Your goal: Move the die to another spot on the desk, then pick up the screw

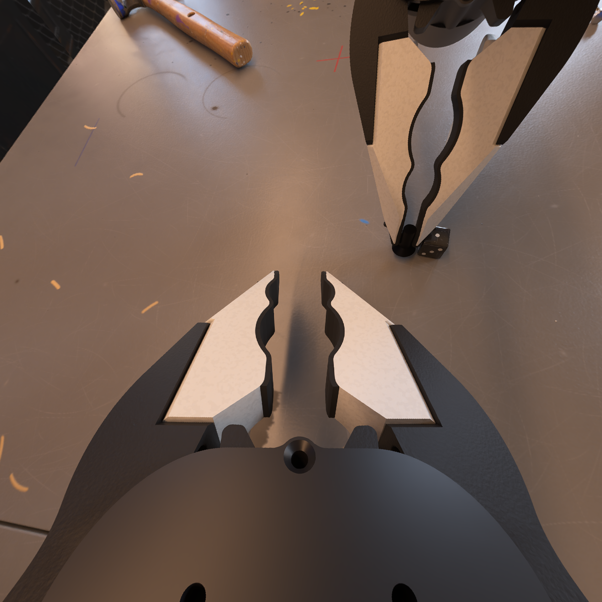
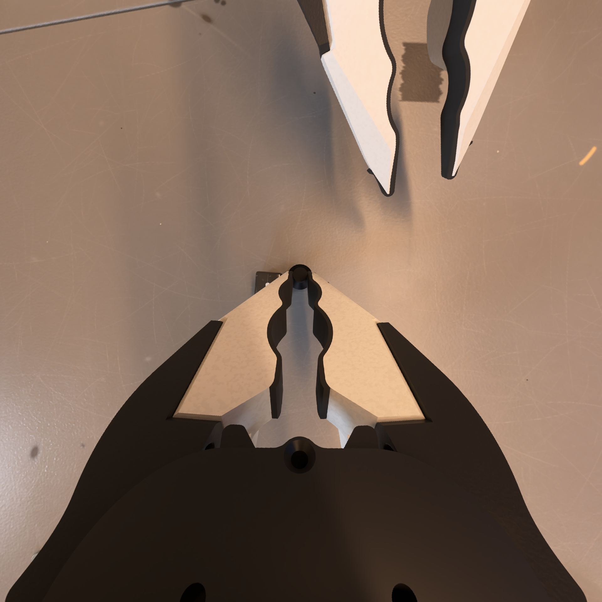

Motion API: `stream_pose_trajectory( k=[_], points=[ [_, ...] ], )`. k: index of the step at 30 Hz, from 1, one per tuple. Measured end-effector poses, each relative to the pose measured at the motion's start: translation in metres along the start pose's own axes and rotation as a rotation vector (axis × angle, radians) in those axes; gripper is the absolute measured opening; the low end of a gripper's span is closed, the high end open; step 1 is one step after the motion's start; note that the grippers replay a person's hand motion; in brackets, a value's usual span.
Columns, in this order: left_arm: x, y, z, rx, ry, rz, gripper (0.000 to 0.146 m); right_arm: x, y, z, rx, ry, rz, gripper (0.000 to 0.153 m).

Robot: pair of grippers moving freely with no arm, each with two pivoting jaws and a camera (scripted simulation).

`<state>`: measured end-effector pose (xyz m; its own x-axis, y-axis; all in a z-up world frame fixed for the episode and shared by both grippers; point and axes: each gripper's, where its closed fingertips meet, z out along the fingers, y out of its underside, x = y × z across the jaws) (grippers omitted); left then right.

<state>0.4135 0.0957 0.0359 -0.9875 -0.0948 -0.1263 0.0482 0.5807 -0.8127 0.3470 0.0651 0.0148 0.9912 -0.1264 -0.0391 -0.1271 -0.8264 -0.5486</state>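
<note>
A small black screw (image 1: 405,241) stands on the grey desk between the tips of my right gripper (image 1: 405,235), which is shut on it. It also shows in the right wrist view (image 2: 299,277), held at that gripper's (image 2: 299,274) tips. A black die (image 1: 434,243) with white pips sits on the desk, right beside the screw and touching the right fingertip. In the right wrist view only a corner of the die (image 2: 265,279) shows behind a finger. My left gripper (image 1: 299,277) is open and empty, above the desk a short way from the screw. It also shows in the right wrist view (image 2: 418,184).
A hammer with a wooden handle (image 1: 202,29) lies at the far left of the desk (image 1: 195,202). A red cross mark (image 1: 337,59) and yellow paint specks (image 1: 301,7) lie farther back. The desk's left edge borders a dark area (image 1: 29,65).
</note>
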Motion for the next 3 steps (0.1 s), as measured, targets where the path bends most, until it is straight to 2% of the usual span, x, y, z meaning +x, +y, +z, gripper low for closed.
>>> stream_pose_trajectory(
  k=[3],
  points=[
    [0.0001, 0.0003, 0.0001, -0.001, 0.001, 0.000, 0.025, -0.0002, 0.0005, 0.0003, -0.007, -0.004, 0.000, 0.008]
  ],
)
